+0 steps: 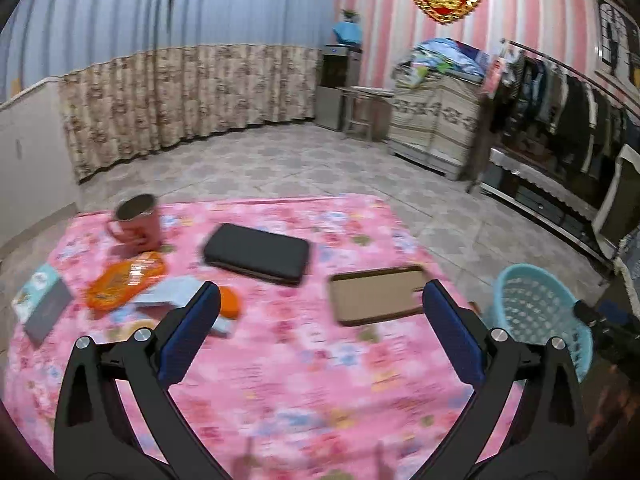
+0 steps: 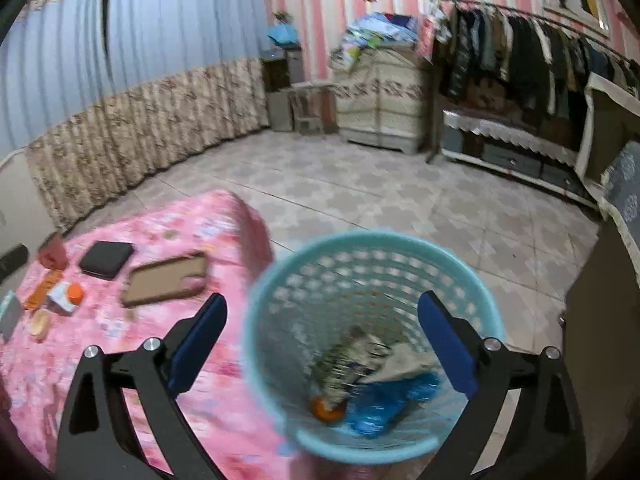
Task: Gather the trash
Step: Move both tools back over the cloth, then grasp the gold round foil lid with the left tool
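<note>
The left gripper (image 1: 320,308) stands with its jaws spread wide and nothing between them, held above the pink flowered tablecloth (image 1: 304,392) that covers the table. Just past its left finger lie an orange cap-like piece (image 1: 231,302) and a pale blue paper scrap (image 1: 168,298), touching each other. Farther left is an orange snack wrapper (image 1: 126,280), and beyond that, at the left edge of the table, a small teal and grey booklet (image 1: 42,304). A red mug (image 1: 138,224) stands at the far left of the table. In the middle, toward the far side, rests a black case (image 1: 258,252); to its right, just beside the gripper's right finger, lies a brown phone case (image 1: 378,294) face up.

The right gripper (image 2: 322,312) is also wide apart and empty, hanging over the turquoise perforated basket (image 2: 372,248), which stands on the tiled floor (image 2: 400,192) right against the table's right side. Inside the basket, at the bottom, lie a crumpled printed wrapper (image 2: 352,360), a pale paper piece (image 2: 404,360), a blue plastic wrapper (image 2: 384,404) and a small round orange item (image 2: 326,408). In the left wrist view the same basket shows at the right, off the table's near right corner.

Beyond the table, a floral curtain (image 1: 188,96) runs along the far wall, a patterned cabinet (image 1: 432,124) stands at the far right, and a rack of dark clothes (image 2: 520,56) fills the right side.
</note>
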`<state>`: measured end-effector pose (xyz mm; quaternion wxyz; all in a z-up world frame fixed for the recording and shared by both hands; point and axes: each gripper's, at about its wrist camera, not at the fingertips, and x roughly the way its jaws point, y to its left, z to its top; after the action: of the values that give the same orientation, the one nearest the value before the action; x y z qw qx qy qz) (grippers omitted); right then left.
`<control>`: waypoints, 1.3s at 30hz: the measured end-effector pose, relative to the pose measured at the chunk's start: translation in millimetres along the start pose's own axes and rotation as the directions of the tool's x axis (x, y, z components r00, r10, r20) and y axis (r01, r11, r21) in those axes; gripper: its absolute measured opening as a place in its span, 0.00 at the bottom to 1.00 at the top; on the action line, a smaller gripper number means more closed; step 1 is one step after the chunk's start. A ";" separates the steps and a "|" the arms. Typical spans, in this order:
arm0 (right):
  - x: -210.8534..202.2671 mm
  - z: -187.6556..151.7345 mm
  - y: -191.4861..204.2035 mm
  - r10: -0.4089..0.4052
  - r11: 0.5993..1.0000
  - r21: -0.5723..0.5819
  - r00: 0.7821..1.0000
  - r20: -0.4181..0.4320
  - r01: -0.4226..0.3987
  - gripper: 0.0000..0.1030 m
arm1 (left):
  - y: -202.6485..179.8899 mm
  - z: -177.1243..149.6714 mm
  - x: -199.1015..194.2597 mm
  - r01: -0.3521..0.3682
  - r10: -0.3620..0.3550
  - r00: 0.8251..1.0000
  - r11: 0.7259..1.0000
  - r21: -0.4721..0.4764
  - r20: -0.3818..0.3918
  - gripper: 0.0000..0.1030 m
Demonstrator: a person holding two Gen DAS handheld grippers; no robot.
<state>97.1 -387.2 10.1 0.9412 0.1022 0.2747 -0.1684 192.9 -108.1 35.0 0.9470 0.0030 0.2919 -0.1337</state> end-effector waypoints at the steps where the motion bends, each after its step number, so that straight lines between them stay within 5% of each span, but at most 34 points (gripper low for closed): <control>1: -3.5 2.3 12.0 0.020 1.000 -0.009 1.000 0.009 -0.020 0.92 | 10.1 -0.9 -4.0 -0.017 0.017 1.000 1.000 -0.003 0.006 0.95; 8: -5.2 4.5 85.6 0.109 0.991 -0.084 0.994 0.017 -0.108 0.92 | 88.4 -8.6 -8.5 -0.144 0.144 0.990 0.989 -0.034 -0.003 0.95; 17: 9.4 -1.9 156.7 0.165 0.972 -0.173 0.986 0.008 -0.162 0.92 | 172.2 -34.6 33.5 -0.190 0.175 0.979 0.969 -0.155 -0.106 0.95; 25: 52.1 -7.6 195.8 0.190 0.961 -0.198 0.981 -0.039 -0.193 0.92 | 176.2 -54.6 74.5 -0.175 0.144 0.968 0.975 -0.140 -0.205 0.95; 36: 76.6 -21.5 195.6 0.171 0.965 -0.182 0.980 -0.103 -0.188 0.92 | 170.9 -62.5 107.3 -0.185 0.147 0.944 0.977 -0.106 -0.294 0.94; 39: 77.9 -22.2 195.6 0.169 0.965 -0.183 0.980 -0.107 -0.186 0.92 | 171.0 -63.0 108.7 -0.156 0.115 0.947 0.981 -0.116 -0.301 0.87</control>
<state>221.1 -220.7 -31.7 0.9445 0.0425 0.3218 -0.0513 288.0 34.7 -89.9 0.8982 -0.0228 0.4366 -0.0459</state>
